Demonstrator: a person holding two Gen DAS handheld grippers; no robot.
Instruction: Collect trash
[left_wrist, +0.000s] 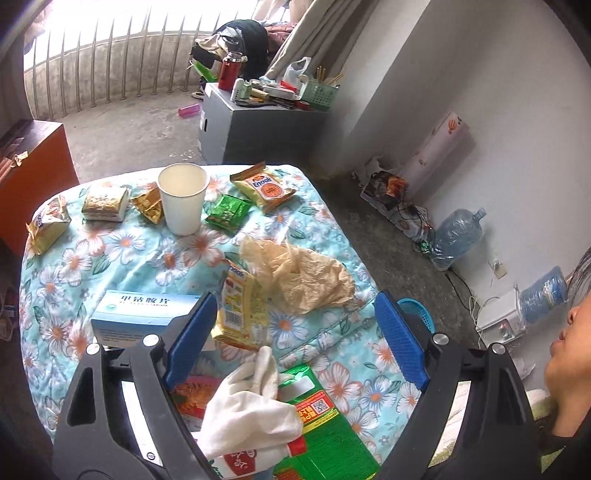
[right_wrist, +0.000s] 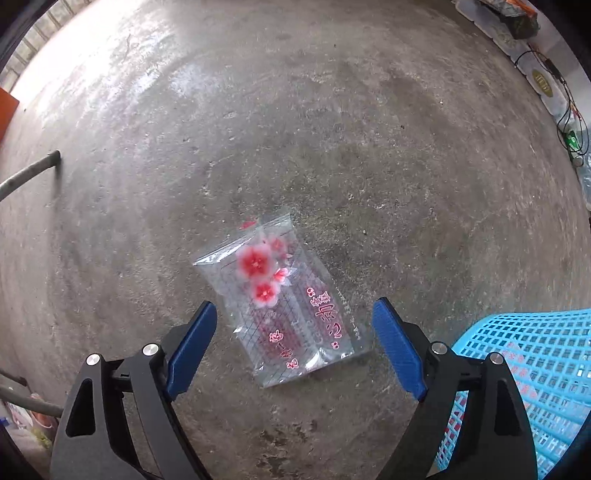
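In the left wrist view my left gripper (left_wrist: 295, 336) is open above a table with a floral cloth (left_wrist: 110, 254). Below it lie a yellow snack wrapper (left_wrist: 242, 306), crumpled brown paper (left_wrist: 306, 273), a blue-white medicine box (left_wrist: 144, 314) and a green box (left_wrist: 325, 424). A white-gloved hand (left_wrist: 251, 406) reaches in between the fingers. In the right wrist view my right gripper (right_wrist: 295, 339) is open over a clear plastic bag with red flowers (right_wrist: 280, 306) lying flat on the concrete floor. A blue mesh basket (right_wrist: 535, 376) stands at the lower right.
On the table stand a white paper cup (left_wrist: 183, 197), a green packet (left_wrist: 227, 212), an Enaak packet (left_wrist: 264, 188) and gold wrappers (left_wrist: 48, 221). A grey box (left_wrist: 258, 125) with clutter stands behind. Water jugs (left_wrist: 458, 236) and cables lie by the wall.
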